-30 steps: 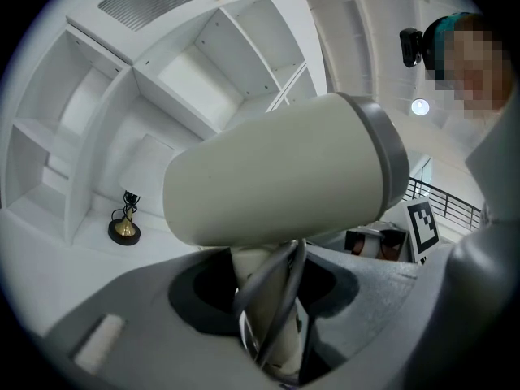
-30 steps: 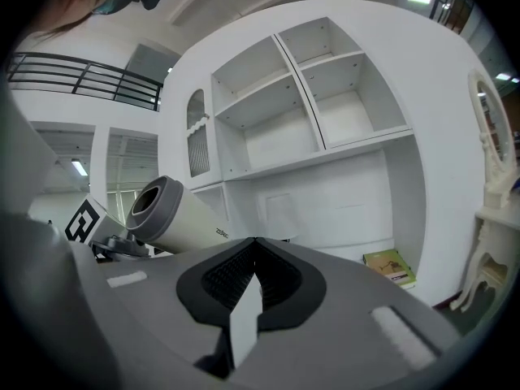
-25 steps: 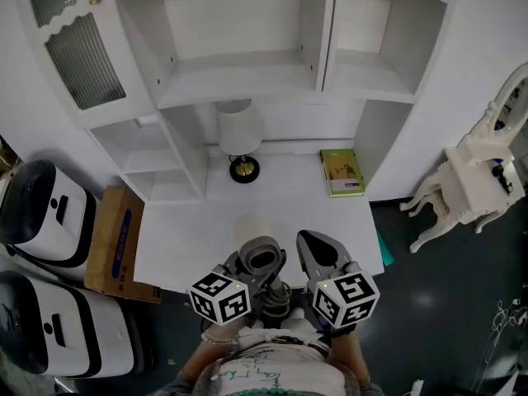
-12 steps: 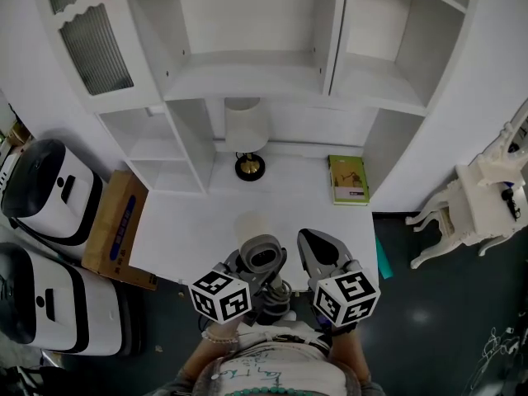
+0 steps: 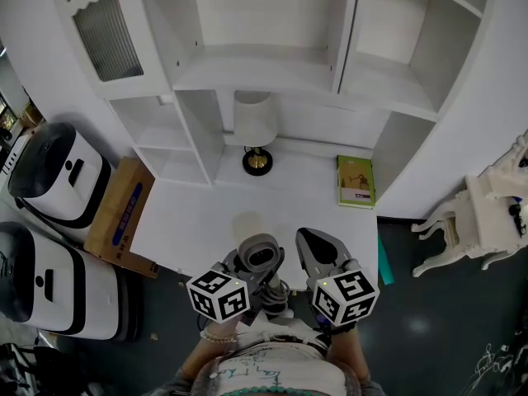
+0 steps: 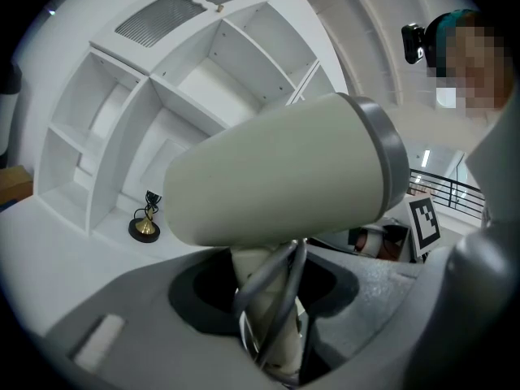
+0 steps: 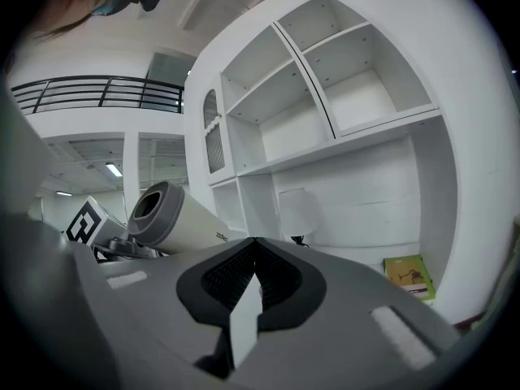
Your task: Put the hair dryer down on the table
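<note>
One item is gripped: the left gripper (image 6: pixel 268 315) fingers clamp the hair dryer (image 6: pixel 276 173) handle (cord (image 6: pixel 272 287) looped alongside), barrel above the fingertips, table (image 5: pixel 198 229) ahead of them. Right gripper (image 7: pixel 248 291) fingers are pressed together, empty, beside the dryer.

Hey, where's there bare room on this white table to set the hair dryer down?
The table is bare across its whole front and middle, between the cardboard box at its left and its right edge. Only the back is taken: the lamp in the middle, the green book at right.
</note>
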### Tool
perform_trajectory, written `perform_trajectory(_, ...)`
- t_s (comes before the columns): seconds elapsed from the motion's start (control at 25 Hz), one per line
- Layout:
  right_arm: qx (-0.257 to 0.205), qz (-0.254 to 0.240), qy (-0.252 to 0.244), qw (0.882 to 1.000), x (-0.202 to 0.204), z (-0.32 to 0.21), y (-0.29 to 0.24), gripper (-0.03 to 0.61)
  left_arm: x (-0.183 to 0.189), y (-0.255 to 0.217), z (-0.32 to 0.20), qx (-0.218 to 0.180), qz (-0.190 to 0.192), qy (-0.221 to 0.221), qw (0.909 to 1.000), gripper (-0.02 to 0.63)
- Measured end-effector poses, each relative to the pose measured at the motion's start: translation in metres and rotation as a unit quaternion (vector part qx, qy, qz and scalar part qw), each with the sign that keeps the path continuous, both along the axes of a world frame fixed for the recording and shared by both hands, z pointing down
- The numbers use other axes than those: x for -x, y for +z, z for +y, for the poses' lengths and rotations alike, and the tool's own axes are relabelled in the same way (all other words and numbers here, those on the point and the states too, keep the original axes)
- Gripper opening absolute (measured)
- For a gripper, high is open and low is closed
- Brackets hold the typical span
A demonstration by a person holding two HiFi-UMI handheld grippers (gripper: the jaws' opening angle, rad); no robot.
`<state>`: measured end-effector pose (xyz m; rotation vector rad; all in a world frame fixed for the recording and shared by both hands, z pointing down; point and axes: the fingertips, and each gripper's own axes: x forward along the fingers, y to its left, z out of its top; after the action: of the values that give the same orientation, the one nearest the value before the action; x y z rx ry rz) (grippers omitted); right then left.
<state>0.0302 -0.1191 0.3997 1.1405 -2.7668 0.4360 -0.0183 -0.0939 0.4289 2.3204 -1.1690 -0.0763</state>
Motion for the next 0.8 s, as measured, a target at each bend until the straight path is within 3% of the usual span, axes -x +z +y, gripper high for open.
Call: perform_trajectory(0.8, 0.004, 0.002, 0.04, 0.999, 0.013, -0.038, -0.001, 0.028, 0.012, -0.005, -0.047, -0.003, 0.0, 0.045, 0.999, 0.172)
